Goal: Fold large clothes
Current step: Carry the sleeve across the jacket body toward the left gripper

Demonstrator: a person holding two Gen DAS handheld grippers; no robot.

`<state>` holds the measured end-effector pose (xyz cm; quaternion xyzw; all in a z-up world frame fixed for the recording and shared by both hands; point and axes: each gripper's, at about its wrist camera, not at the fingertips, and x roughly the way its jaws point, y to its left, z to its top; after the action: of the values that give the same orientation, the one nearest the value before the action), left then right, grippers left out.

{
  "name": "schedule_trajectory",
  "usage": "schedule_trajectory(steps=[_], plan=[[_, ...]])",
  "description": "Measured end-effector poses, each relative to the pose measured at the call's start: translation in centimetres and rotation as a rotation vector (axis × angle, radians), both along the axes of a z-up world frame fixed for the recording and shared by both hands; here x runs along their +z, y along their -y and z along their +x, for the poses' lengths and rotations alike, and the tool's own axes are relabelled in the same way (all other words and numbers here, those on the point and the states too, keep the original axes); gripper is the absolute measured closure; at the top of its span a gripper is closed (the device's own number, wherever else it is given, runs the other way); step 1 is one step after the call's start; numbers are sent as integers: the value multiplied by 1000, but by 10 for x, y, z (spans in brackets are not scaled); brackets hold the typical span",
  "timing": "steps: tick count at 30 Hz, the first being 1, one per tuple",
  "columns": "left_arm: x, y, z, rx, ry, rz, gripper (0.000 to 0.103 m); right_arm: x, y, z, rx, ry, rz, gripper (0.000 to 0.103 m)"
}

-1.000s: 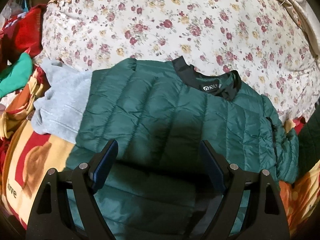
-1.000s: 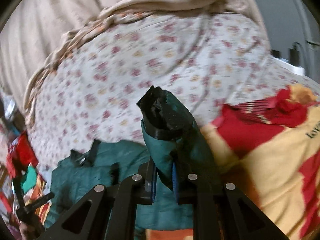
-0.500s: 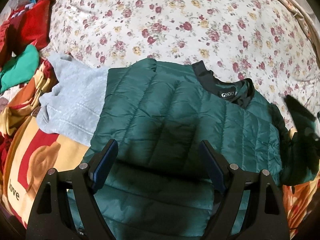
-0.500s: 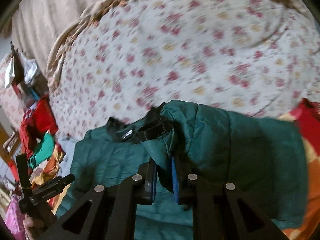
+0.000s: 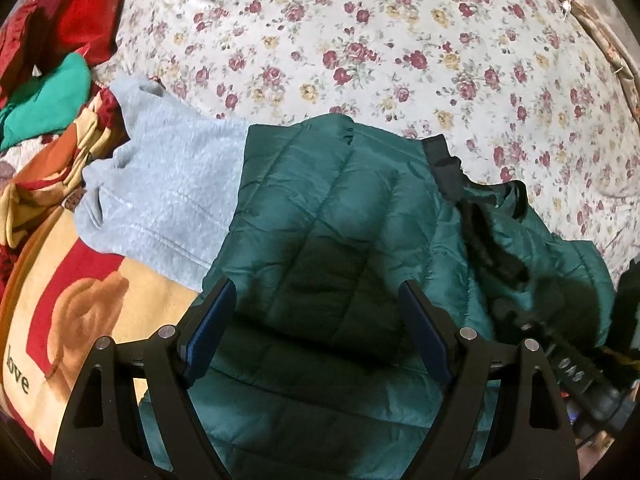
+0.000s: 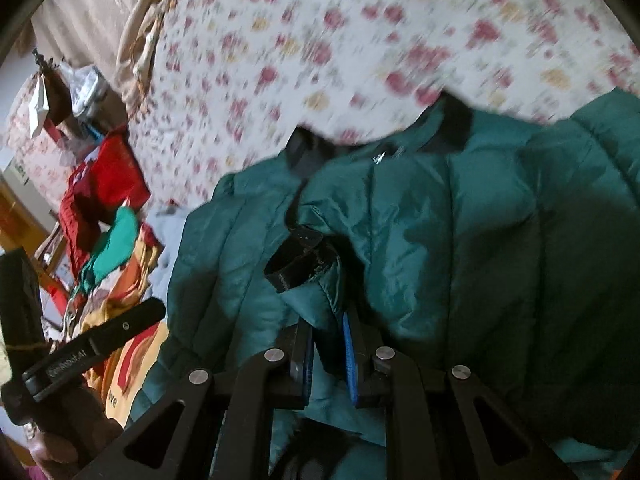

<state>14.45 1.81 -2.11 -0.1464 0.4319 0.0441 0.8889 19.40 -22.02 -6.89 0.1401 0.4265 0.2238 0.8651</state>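
A dark green quilted jacket (image 5: 332, 208) with a black collar lies on a floral bedspread (image 5: 360, 40). My left gripper (image 5: 316, 312) is open and empty, hovering over the jacket's lower middle. My right gripper (image 6: 326, 320) is shut on the jacket's sleeve (image 6: 308, 296), whose black cuff (image 6: 294, 264) sticks out past the fingers. The sleeve is held over the jacket's body (image 6: 480, 220), near the collar (image 6: 448, 124). In the left wrist view the right gripper's black body (image 5: 576, 368) shows at the right, over the folded-in sleeve.
A grey fleece garment (image 5: 160, 184) lies under the jacket's left side. A red and yellow blanket (image 5: 60, 300) covers the near edge. Red (image 5: 80, 20) and bright green (image 5: 48, 100) clothes are piled at the left. The left gripper's handle (image 6: 92, 344) shows at lower left.
My right gripper has carried the sleeve leftward from the bed's right side across the jacket's body. My left gripper stayed open and drifted slightly forward over the jacket.
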Motion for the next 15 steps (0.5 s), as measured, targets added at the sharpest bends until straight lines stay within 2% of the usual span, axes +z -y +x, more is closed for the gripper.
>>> schedule_trajectory(steps=[3, 4, 5, 6, 7, 8, 10, 15], plan=[[-1, 3, 0, -9, -3, -1, 20, -5, -6, 3, 5, -6, -21, 90], [0, 4, 0, -13, -4, -2, 20, -4, -7, 3, 9, -6, -32, 84], [0, 5, 0, -15, -4, -3, 20, -2, -8, 2, 20, -3, -36, 65], [1, 6, 0, -17, -5, -5, 20, 3, -9, -3, 39, 6, -36, 56], [1, 7, 0, -17, -8, -7, 20, 6, -9, -5, 46, 13, -41, 38], [1, 8, 0, -17, -12, -10, 20, 12, -9, -11, 51, 26, -59, 30], [2, 9, 0, -17, -17, -23, 20, 23, -10, -21, 56, 52, -95, 30], [12, 19, -3, -34, -3, -48, 20, 43, 9, -44, 59, 64, -108, 30]])
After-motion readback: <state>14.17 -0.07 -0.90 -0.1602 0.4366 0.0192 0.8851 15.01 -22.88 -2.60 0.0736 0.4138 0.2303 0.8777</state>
